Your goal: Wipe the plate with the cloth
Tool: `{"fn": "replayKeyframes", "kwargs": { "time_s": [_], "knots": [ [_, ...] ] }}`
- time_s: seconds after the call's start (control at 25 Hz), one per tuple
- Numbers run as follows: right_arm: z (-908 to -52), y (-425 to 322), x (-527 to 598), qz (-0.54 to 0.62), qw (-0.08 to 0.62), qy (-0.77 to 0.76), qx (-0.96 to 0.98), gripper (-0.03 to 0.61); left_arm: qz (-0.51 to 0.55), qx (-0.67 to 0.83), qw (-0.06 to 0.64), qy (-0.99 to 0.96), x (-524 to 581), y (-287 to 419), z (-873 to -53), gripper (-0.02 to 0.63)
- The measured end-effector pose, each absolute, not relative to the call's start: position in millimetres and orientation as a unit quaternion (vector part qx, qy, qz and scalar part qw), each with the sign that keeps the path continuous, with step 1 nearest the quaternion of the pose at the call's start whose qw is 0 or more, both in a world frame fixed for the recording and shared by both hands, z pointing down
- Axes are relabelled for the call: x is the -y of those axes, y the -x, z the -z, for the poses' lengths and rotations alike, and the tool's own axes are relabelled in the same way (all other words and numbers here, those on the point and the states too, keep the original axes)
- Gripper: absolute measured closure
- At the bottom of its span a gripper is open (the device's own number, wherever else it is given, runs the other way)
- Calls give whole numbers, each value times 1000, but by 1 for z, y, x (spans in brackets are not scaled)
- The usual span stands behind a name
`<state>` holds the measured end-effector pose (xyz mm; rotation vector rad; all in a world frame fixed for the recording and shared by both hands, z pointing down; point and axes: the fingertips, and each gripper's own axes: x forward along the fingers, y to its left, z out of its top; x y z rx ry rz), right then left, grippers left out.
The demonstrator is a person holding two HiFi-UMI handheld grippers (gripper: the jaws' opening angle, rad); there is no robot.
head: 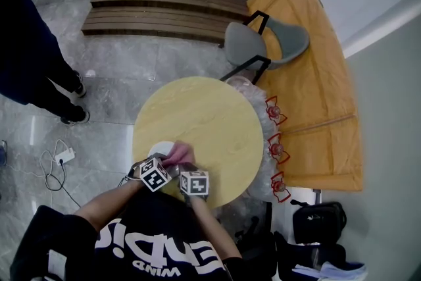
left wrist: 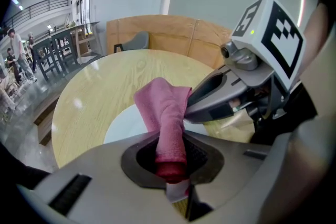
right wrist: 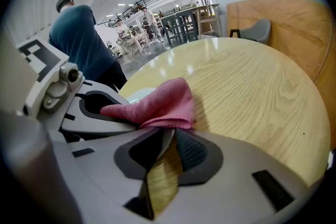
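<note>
A white plate (head: 160, 147) lies near the front edge of the round wooden table (head: 210, 115). Over its right side lies a pink cloth (head: 180, 154). In the left gripper view my left gripper (left wrist: 170, 162) is shut on one bunched end of the cloth (left wrist: 165, 107), above the plate (left wrist: 123, 126). My right gripper (right wrist: 165, 147) sits just right of it, and a thin white strip of the plate's rim shows between its jaws; it looks shut on that rim. In the right gripper view the cloth (right wrist: 163, 105) hides most of the plate (right wrist: 137, 95).
A grey chair (head: 263, 43) stands behind the table, and a slatted wooden bench (head: 164, 10) lies further back. Large wooden boards (head: 316, 95) lean at the right. A person (head: 33, 56) stands at the left. A charger and cable (head: 64, 156) lie on the floor.
</note>
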<state>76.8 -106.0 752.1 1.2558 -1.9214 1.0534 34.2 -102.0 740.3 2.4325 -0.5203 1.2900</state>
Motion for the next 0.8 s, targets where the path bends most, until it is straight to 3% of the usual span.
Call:
{"fn": "replayKeyframes", "kwargs": {
  "time_s": [0.8],
  "knots": [
    [-753,-78,105,-398,300,-473,727,482,-454,242,193,-836,120,16,-738,565]
  ]
}}
